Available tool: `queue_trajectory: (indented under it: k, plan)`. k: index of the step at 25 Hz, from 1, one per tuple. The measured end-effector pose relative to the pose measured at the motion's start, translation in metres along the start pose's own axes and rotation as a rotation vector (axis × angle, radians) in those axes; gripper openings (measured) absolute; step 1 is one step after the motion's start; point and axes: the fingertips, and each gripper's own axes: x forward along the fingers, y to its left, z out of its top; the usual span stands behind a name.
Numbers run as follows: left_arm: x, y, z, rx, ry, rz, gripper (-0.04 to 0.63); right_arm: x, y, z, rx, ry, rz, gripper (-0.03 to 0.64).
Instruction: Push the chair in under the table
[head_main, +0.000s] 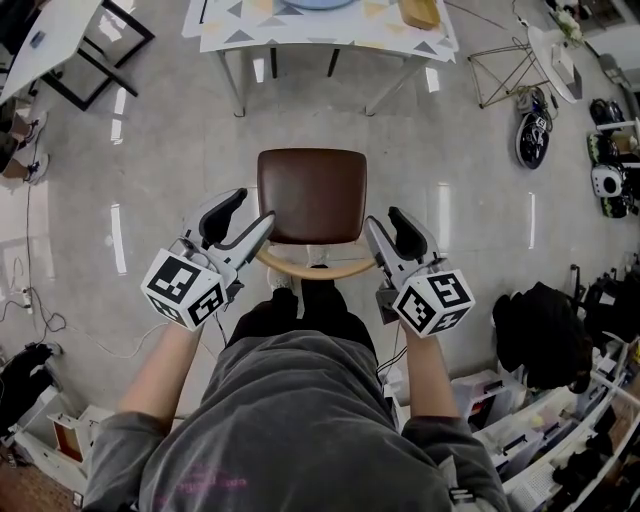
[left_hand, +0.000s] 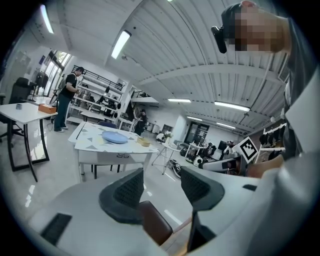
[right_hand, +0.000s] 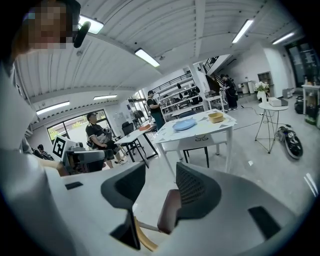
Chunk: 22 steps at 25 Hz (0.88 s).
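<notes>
Bench (head_main: 300, 38): white top with grey and yellow triangles, across the floor from us; its open underside faces the chair

Chair (head_main: 312, 195): on the floor between us and the bench, well apart from it and not yet under it; it sits square to the bench edge

Line of push: the chair lies straight ahead of both tongs and the bench straight beyond it, so we judge the shove runs directly away from us

Seat: brown, padded, a rounded square with a smooth look

Backrest (head_main: 312, 270): a thin curved band of pale wood on our side of the seat; its long axis runs left to right, across the line of push

Left tongs (head_main: 245, 218): jaws apart with nothing between the pads, at the left end of the backrest; we cannot tell if they touch it

Right tongs (head_main: 391, 229): jaws apart and empty too, just beside the right end of the backrest

Nearer hand: neither, since we flank the backrest about evenly
</notes>
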Motion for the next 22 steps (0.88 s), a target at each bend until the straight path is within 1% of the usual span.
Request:
queue_trajectory:
  k: [2, 4, 9, 13, 19, 22]
  plan:
    - [0.005, 0.003, -0.01, 0.005, 0.026, 0.02, 0.227, 0.003, -0.016, -0.011, 0.0, 0.032, -0.015, 0.175]
    - [0.01, 0.008, -0.029, -0.006, 0.069, 0.048, 0.227, 0.005, -0.035, -0.029, 0.02, 0.077, -0.038, 0.175]
    - [0.016, 0.023, -0.093, -0.081, 0.201, 0.114, 0.235, 0.008, -0.08, -0.084, 0.062, 0.207, -0.097, 0.175]
    - [0.017, 0.032, -0.137, -0.11, 0.285, 0.155, 0.235, 0.007, -0.11, -0.128, 0.083, 0.299, -0.163, 0.175]
    - [0.013, 0.051, -0.207, -0.158, 0.398, 0.212, 0.235, 0.002, -0.14, -0.196, 0.151, 0.42, -0.254, 0.175]
    - [0.007, 0.059, -0.24, -0.17, 0.462, 0.245, 0.235, -0.003, -0.152, -0.223, 0.187, 0.465, -0.302, 0.175]
